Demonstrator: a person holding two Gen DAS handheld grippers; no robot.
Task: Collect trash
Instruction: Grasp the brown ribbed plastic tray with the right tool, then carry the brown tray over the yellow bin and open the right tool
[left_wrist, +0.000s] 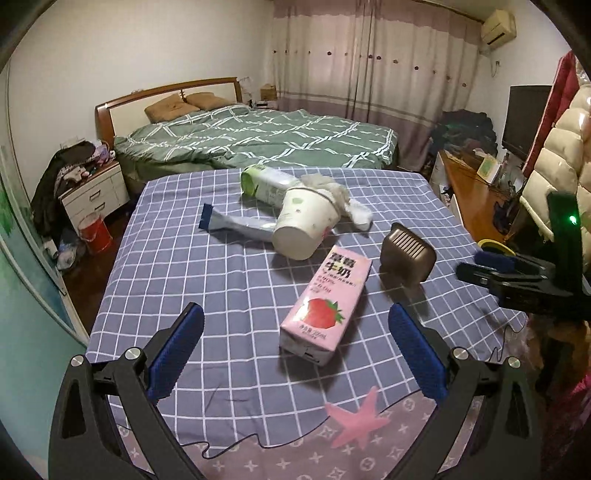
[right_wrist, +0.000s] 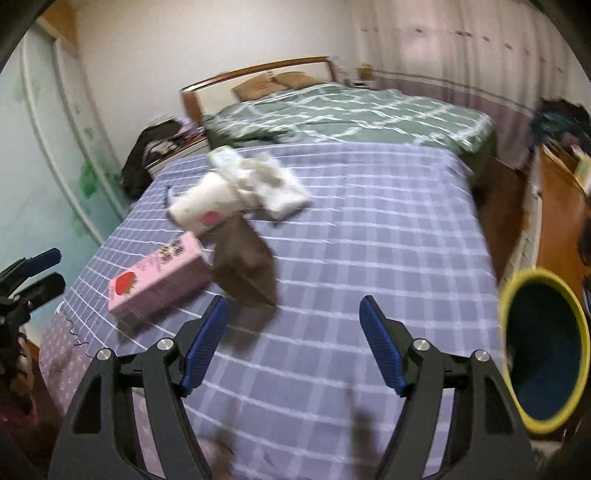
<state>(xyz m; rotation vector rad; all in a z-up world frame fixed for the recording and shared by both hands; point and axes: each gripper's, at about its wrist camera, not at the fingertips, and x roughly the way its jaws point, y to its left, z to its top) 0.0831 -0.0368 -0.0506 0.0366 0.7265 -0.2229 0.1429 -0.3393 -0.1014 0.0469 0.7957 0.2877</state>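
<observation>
Both grippers, left (left_wrist: 295, 354) and right (right_wrist: 293, 343), hang with jaws apart, holding nothing; pink milk carton (left_wrist: 327, 308) lies near the checked bedspread's (left_wrist: 229, 288) front edge; white cup (left_wrist: 304, 225) mid-spread; yellow-rimmed bin (right_wrist: 545, 350) beside its right edge.

Pink carton (left_wrist: 325, 302) (red strawberry print), brown box (left_wrist: 406, 254), white cup (left_wrist: 303, 225), blue-and-white checked cloth (left_wrist: 229, 295), yellow-rimmed bin (right_wrist: 543, 347).

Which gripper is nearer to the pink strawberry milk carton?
Left. The left gripper is open just before the pink strawberry milk carton; the right gripper hovers farther off, to its right.
</observation>
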